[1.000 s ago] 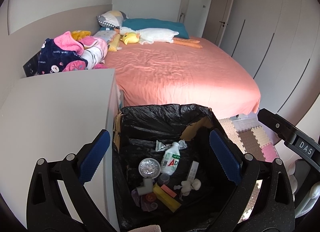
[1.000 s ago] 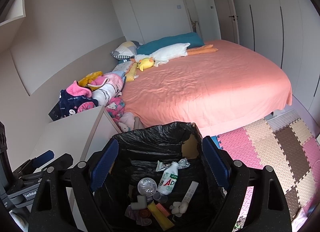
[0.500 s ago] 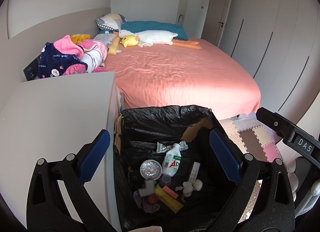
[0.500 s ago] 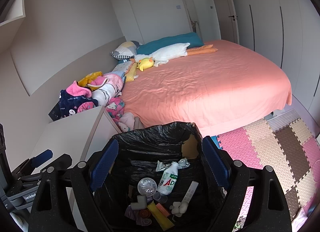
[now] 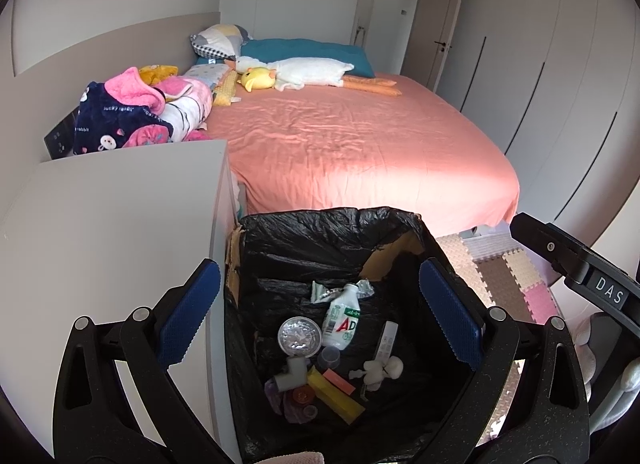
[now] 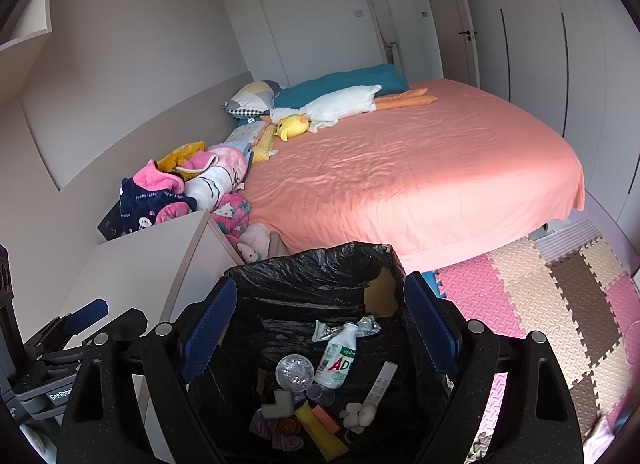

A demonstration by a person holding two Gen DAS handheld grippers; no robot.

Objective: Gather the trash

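Observation:
A cardboard bin lined with a black bag (image 5: 332, 227) (image 6: 312, 268) stands beside the bed. Inside lie a white AD bottle (image 5: 342, 320) (image 6: 338, 356), a foil lid (image 5: 300, 336) (image 6: 295, 371), a yellow strip (image 5: 336, 396), a white pipe elbow (image 5: 290, 374) and other scraps. My left gripper (image 5: 320, 318) is open and empty above the bin. My right gripper (image 6: 320, 330) is open and empty above it too. The left gripper also shows at the left edge of the right wrist view (image 6: 86, 314).
A white cabinet top (image 5: 112, 215) (image 6: 136, 264) stands left of the bin. A bed with a pink sheet (image 5: 360, 143) lies behind, with folded blankets (image 5: 140, 111) and plush toys (image 5: 296, 73). Foam floor mats (image 6: 540, 296) lie to the right.
The left wrist view has drifted slightly, so the bin sits a little lower and farther in frame. The right gripper has not moved. Both stay open.

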